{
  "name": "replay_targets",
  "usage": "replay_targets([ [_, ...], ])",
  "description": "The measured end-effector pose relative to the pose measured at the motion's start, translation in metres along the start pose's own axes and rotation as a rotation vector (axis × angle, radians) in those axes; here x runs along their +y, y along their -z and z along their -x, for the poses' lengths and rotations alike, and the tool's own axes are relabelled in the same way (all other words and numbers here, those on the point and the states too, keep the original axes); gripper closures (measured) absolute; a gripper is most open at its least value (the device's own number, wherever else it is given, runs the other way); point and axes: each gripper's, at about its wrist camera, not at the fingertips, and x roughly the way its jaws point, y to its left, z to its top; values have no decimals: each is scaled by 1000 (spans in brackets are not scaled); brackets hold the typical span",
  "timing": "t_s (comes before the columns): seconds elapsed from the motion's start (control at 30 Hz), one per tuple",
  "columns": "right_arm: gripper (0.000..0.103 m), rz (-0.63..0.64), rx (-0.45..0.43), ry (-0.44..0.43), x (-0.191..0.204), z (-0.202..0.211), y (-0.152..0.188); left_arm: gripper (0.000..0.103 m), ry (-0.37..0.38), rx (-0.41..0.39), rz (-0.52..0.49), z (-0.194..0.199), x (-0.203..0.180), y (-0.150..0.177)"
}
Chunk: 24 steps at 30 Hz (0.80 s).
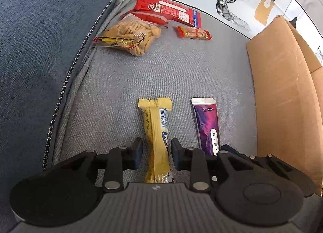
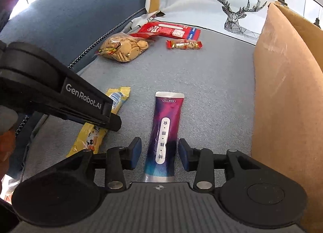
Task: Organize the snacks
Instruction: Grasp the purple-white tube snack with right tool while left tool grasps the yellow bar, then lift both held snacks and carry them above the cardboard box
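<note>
A yellow snack bar (image 1: pixel 157 123) lies on the grey sofa seat (image 1: pixel 161 71), running between the jaws of my left gripper (image 1: pixel 156 152). The pads stand off its sides, so this gripper is open. Beside it on the right lies a purple pouch (image 2: pixel 167 115), also seen in the left wrist view (image 1: pixel 206 119). My right gripper (image 2: pixel 159 151) straddles the pouch's lower half with a gap on each side, open. The left gripper (image 2: pixel 115 121) shows in the right wrist view above the yellow bar (image 2: pixel 119 99).
A cardboard box (image 2: pixel 286 101) stands close on the right. Farther back lie a bag of biscuits (image 2: pixel 125 48), a red packet (image 2: pixel 169 30) and a small red-gold bar (image 2: pixel 183 44). A deer-print cushion (image 2: pixel 238 10) is behind them and a blue armrest (image 1: pixel 40 41) on the left.
</note>
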Motion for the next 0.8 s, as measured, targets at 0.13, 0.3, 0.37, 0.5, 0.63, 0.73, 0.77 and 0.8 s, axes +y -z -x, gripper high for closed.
replay_targets([
  [0.13, 70, 26, -5, 8, 1, -1, 2, 69, -2, -1, -6, 0, -1, 0],
  [0.3, 81, 28, -17, 6, 0, 2, 3, 69, -10, -2, -24, 0, -3, 0],
  [0.37, 82, 19, -26, 7, -2, 4, 2, 69, -13, -2, -31, 0, -4, 0],
  [0.5, 84, 21, -51, 3, -2, 11, 2, 84, -24, -5, -46, 0, -6, 1],
  [0.63, 86, 10, -54, 5, -5, 14, 1, 87, -32, -17, -58, 1, -7, 0],
  [0.73, 86, 7, -69, -3, -5, 18, 1, 87, -20, -35, -55, 4, -7, 0],
  [0.77, 86, 9, -72, -4, -5, 18, 1, 87, -18, -41, -53, 5, -6, 0],
  [0.8, 86, 8, -73, -4, -5, 19, 2, 87, -15, -48, -47, 7, -6, 0],
])
